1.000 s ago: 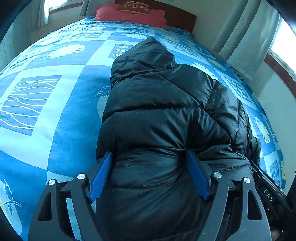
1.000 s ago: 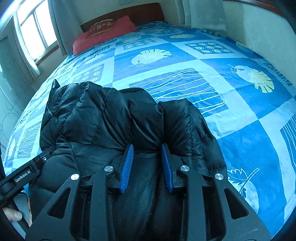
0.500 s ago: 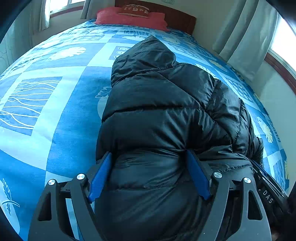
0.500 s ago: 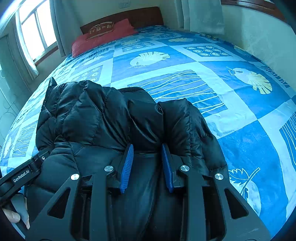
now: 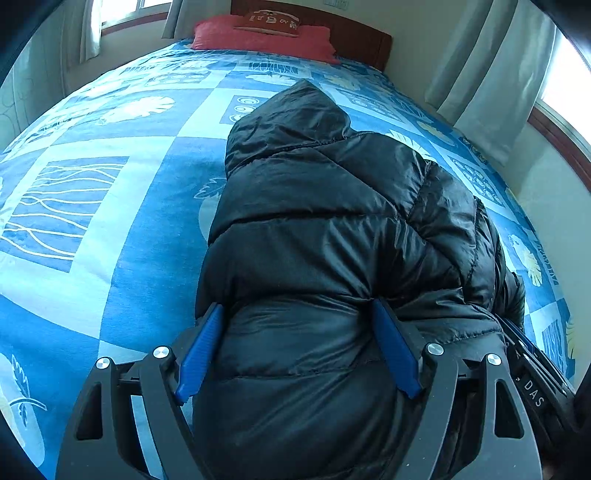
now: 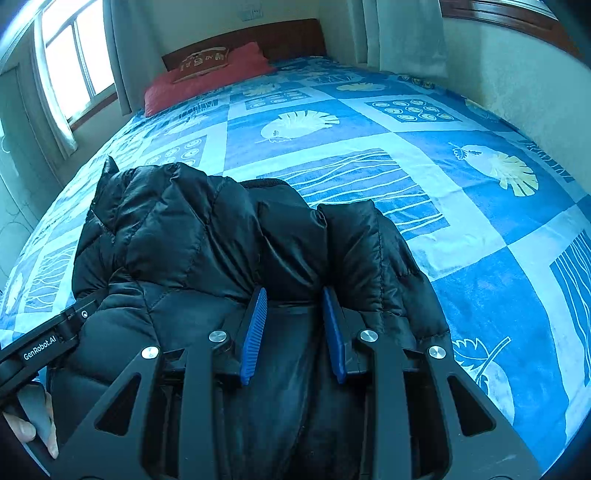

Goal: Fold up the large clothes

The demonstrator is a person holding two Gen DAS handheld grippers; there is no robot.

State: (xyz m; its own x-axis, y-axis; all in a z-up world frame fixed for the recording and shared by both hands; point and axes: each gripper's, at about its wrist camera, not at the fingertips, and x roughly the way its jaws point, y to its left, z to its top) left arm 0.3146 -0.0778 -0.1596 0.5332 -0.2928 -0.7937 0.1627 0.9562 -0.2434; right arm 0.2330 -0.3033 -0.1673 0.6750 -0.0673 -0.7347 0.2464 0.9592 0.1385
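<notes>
A black hooded puffer jacket (image 5: pixel 325 221) lies on the blue patterned bedspread (image 5: pixel 110 229), hood toward the headboard. In the left wrist view my left gripper (image 5: pixel 297 303) stands wide with a thick bunch of the jacket's near edge filling the gap, both blue pads (image 5: pixel 201 350) pressing into it. In the right wrist view my right gripper (image 6: pixel 294 290) is shut on a narrower fold of the same jacket (image 6: pixel 207 236) near its folded-over sleeve. The jacket's underside and front are hidden.
A red pillow (image 5: pixel 262 35) lies at the wooden headboard (image 6: pixel 280 37). Curtained windows (image 6: pixel 74 62) flank the bed and a wall (image 6: pixel 517 74) runs along its right side. A hand (image 6: pixel 33 428) on the left gripper's handle shows low at left. Bedspread (image 6: pixel 424 177) lies bare beyond the jacket.
</notes>
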